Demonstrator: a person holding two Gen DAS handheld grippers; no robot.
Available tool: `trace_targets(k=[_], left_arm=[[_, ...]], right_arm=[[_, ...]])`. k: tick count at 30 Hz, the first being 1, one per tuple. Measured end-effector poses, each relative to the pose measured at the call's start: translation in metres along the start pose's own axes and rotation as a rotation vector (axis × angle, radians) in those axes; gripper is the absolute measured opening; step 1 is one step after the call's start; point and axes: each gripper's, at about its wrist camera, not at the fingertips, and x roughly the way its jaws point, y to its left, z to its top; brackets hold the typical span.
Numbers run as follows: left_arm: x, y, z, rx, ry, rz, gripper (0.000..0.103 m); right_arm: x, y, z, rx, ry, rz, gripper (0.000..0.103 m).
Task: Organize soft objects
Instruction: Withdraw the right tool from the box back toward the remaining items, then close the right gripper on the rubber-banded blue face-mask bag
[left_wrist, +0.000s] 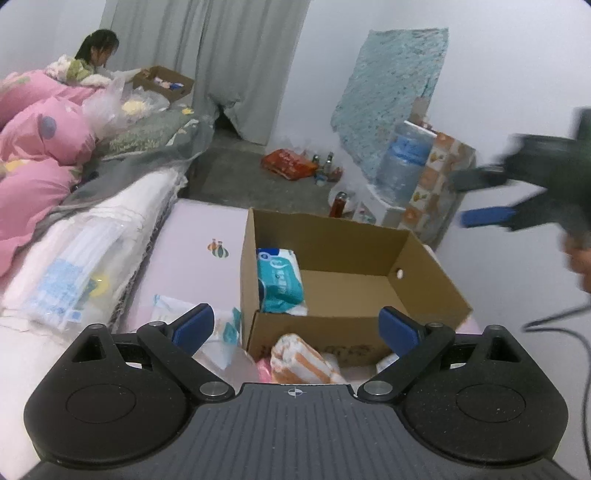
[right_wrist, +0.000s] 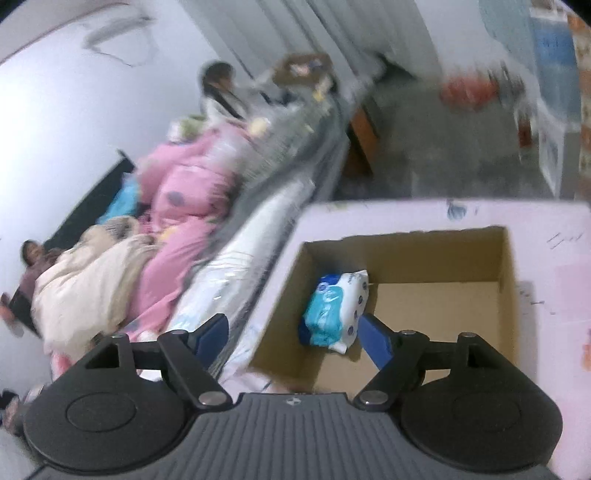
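Note:
An open cardboard box (left_wrist: 354, 251) stands on a pale pink surface (left_wrist: 199, 229). A teal and white tissue pack (left_wrist: 279, 280) lies against the box's left wall. In front of the box lies an orange-and-white striped towel (left_wrist: 303, 358), just below my left gripper (left_wrist: 295, 326), which is open and empty. In the left wrist view my right gripper (left_wrist: 469, 197) is a blur high at the right, above the box's right side. In the right wrist view the right gripper (right_wrist: 293, 332) is open and empty over the box (right_wrist: 406, 236), with the tissue pack (right_wrist: 332, 310) beneath it.
Flat white packets (left_wrist: 177, 310) lie left of the box. Wrapped white bedding (left_wrist: 92, 258) and a pink quilt (left_wrist: 37, 147) are piled at the left. A person (left_wrist: 96, 48) sits far back by another box (left_wrist: 162, 81). A water jug (left_wrist: 402, 158) and orange bag (left_wrist: 288, 162) sit on the floor.

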Motion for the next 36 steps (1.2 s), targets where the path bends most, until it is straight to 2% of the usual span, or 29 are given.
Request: trace_targets(k=[4,7,10,13,15,21,25,31,33,36], left_arm=[[-0.031,-0.002,-0.004,0.020,0.027,0.001,0.097],[-0.050,0.001,-0.012,0.035,0.049,0.025,0.101],[-0.051,-0.003,-0.030,0.044,0.077,0.051,0.101],[-0.042,-0.012,-0.050,0.062,0.103,0.017,0.101],[-0.029,-0.024,-0.062,0.093,0.110,0.004,0.101],[0.007,-0.075,-0.088,0.291,0.085,-0.032,0.100],[0.029,-0.097,-0.096,0.366,0.096,-0.065,0.100],[0.064,-0.111,-0.100,0.412,0.122,-0.077,0.094],[0.073,-0.111,-0.099,0.409,0.127,-0.085,0.094],[0.085,-0.113,-0.098,0.406,0.132,-0.105,0.085]], right_arm=[[-0.062,0.008,-0.043,-0.027,-0.041,0.042,0.080],[-0.081,0.002,-0.086,0.008,-0.042,0.076,0.080],[-0.073,-0.018,-0.129,0.091,-0.017,0.104,0.080],[-0.054,-0.045,-0.165,0.225,0.017,0.146,0.080],[-0.044,-0.064,-0.183,0.312,0.004,0.151,0.080],[-0.014,-0.110,-0.208,0.504,-0.098,0.138,0.080],[0.003,-0.130,-0.217,0.598,-0.145,0.132,0.077],[0.035,-0.149,-0.228,0.728,-0.176,0.196,0.066],[0.038,-0.151,-0.228,0.739,-0.183,0.190,0.066],[0.043,-0.152,-0.225,0.746,-0.188,0.162,0.065]])
